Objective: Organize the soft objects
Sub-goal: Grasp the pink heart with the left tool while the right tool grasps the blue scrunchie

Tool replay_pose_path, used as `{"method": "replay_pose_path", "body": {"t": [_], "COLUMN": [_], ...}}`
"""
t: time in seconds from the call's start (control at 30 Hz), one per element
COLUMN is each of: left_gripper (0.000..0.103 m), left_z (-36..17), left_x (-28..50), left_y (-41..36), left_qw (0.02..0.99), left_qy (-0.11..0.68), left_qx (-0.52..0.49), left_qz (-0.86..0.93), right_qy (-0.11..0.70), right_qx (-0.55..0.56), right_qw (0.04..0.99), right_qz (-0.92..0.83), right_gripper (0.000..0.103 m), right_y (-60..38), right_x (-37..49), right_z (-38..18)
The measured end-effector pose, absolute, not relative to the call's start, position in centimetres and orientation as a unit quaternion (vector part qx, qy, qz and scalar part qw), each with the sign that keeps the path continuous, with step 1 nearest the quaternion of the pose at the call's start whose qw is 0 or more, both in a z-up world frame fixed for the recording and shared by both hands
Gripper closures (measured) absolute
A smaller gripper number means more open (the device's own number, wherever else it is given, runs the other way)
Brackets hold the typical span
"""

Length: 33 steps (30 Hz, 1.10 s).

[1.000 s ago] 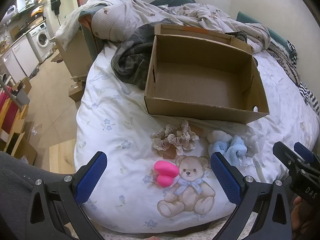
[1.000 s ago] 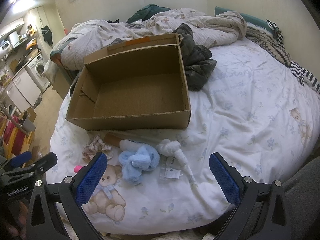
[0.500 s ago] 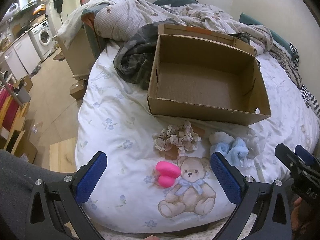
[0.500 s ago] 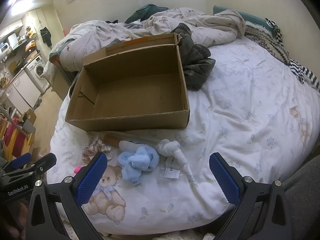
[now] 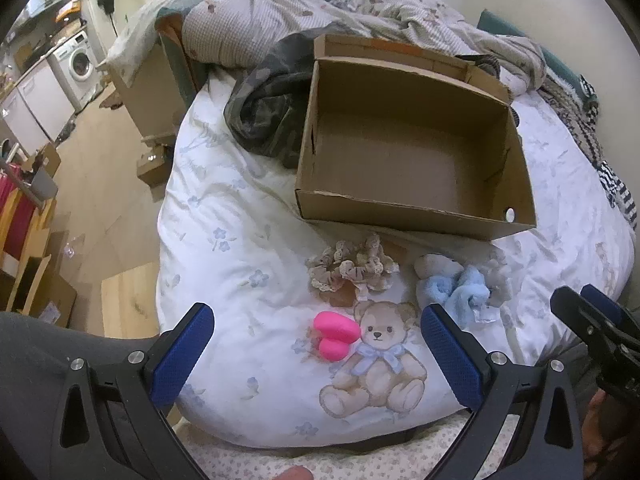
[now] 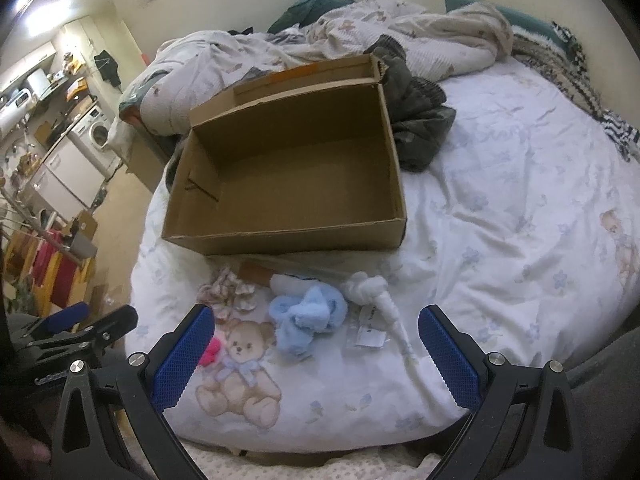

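Your left claw [image 5: 316,354] is wide apart above the near edge of the bed [image 5: 224,240], and the pink soft toy [image 5: 334,334] lies between its fingers, a little farther. Your right claw [image 6: 312,346] is also apart; the blue fluffy piece [image 6: 306,314] and the white fluffy piece [image 6: 370,288] lie just beyond it. The lace scrunchie [image 5: 352,268] lies near the empty cardboard box [image 5: 412,212], which sits farther on the bed.

Both wrist views over shared bed [image 5: 240,240]
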<state>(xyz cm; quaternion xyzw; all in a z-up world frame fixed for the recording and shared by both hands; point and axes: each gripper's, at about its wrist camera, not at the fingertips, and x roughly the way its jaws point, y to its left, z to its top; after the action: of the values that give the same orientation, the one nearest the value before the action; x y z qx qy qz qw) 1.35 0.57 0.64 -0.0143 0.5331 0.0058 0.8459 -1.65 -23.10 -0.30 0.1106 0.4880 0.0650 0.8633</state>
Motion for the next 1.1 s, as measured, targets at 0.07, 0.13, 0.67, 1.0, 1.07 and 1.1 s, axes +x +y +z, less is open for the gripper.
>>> {"method": "replay_pose_path", "body": {"t": [0.07, 0.13, 0.67, 1.0, 1.07, 1.1], "left_gripper": [0.0, 0.0, 0.041, 0.052, 0.063, 0.066], "left_z": [0.6, 0.4, -9.1, -11.5, -12.0, -12.2], "left_x": [2.2, 3.1, 5.6, 5.8, 6.0, 6.0], "left_y": [1.1, 1.5, 1.0, -1.0, -1.1, -1.2], "left_qw": [0.838, 0.83, 0.721, 0.71, 0.71, 0.707], "left_qy": [0.545, 0.557, 0.69, 0.703, 0.703, 0.705], "left_qx": [-0.021, -0.023, -0.064, -0.034, -0.039, -0.042], "left_qz": [0.012, 0.025, 0.0, -0.023, -0.029, -0.032], "right_qy": [0.507, 0.532, 0.631, 0.664, 0.671, 0.672], "right_qx": [0.113, 0.111, 0.267, 0.284, 0.265, 0.257], "right_qw": [0.851, 0.834, 0.712, 0.678, 0.682, 0.686], "right_qz": [0.076, 0.097, 0.157, 0.136, 0.119, 0.107], "right_gripper": [0.0, 0.0, 0.026, 0.042, 0.042, 0.043], "right_y": [-23.0, -22.7, -24.3, -22.1, -21.5, -21.2], "right_x": [-1.0, -0.2, 2.6, 4.2, 4.7, 5.0], "right_z": [-0.5, -1.0, -8.3, -11.3, -12.1, -12.5]}}
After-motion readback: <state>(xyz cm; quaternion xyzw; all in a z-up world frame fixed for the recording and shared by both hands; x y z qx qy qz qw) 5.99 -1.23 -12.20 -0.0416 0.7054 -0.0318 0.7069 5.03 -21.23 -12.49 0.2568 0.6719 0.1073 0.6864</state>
